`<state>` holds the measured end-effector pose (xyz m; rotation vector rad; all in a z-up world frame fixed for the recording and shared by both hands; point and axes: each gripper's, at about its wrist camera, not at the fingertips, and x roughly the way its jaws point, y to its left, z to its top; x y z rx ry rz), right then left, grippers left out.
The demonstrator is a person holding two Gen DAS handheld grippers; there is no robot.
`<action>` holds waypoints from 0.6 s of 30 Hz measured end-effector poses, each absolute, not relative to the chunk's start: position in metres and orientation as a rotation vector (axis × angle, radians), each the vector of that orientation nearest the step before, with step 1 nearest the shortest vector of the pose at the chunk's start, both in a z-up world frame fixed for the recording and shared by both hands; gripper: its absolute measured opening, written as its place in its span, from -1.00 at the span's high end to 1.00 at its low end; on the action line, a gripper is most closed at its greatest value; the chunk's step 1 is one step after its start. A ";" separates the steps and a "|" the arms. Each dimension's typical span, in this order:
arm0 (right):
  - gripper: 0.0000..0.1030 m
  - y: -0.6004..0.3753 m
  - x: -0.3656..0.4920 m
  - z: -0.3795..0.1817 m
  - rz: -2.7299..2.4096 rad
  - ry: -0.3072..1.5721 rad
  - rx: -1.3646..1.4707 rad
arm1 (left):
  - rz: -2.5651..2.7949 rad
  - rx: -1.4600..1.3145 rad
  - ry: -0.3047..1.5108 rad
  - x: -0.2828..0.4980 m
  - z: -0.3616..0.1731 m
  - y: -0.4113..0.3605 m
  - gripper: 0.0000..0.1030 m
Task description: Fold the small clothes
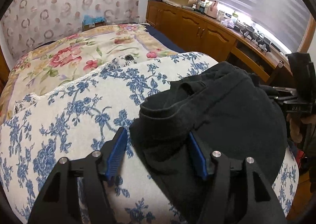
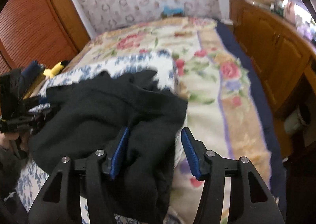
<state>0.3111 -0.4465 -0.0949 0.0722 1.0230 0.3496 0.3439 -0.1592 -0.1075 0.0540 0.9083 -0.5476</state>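
Black garment (image 1: 227,117) lies bunched on the blue-flowered cloth (image 1: 79,109) over the bed (image 1: 59,60). Left gripper (image 1: 158,151) and right gripper (image 2: 154,151) both stand released, fingers straddling opposite edges, probably to pinch and spread it before folding.

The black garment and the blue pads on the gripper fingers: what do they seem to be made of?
The black garment looks like soft, matte knit or fleece: it slumps in thick folds, with a stitched hem and no shine. The exact fibre cannot be told. The blue pads on the left gripper look like ribbed rubber or plastic: fine parallel ridges, a dull finish. Those on the right gripper look the same.
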 end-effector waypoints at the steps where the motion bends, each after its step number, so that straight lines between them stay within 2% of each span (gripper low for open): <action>1: -0.11 -0.447 0.311 -0.096 0.351 1.024 0.076 | -0.551 0.056 0.909 0.345 -0.107 -0.161 -0.20; 5: -0.12 -0.451 0.313 -0.099 0.369 1.051 0.128 | -0.572 0.022 0.905 0.348 -0.107 -0.161 -0.17; 6: -0.12 -0.453 0.313 -0.099 0.373 1.053 0.138 | -0.581 0.010 0.908 0.349 -0.107 -0.161 -0.03; 8: 0.05 -0.452 0.311 -0.099 0.394 1.051 0.147 | -0.604 -0.018 0.919 0.350 -0.106 -0.161 0.21; 9: 0.10 -0.449 0.309 -0.096 0.388 1.043 0.118 | -0.612 -0.025 0.925 0.351 -0.105 -0.161 0.47; 10: 0.17 -0.447 0.307 -0.095 0.382 1.035 0.092 | -0.639 -0.037 0.938 0.351 -0.105 -0.162 0.56; 12: 0.32 -0.445 0.303 -0.091 0.362 1.008 0.049 | -0.649 -0.049 0.947 0.349 -0.103 -0.161 0.63; 14: 0.67 -0.446 0.300 -0.087 0.361 0.985 0.049 | -0.657 -0.036 0.923 0.343 -0.096 -0.163 0.66; 18: 0.76 -0.437 0.290 -0.079 0.333 0.947 -0.016 | -0.702 -0.063 0.870 0.328 -0.075 -0.162 0.69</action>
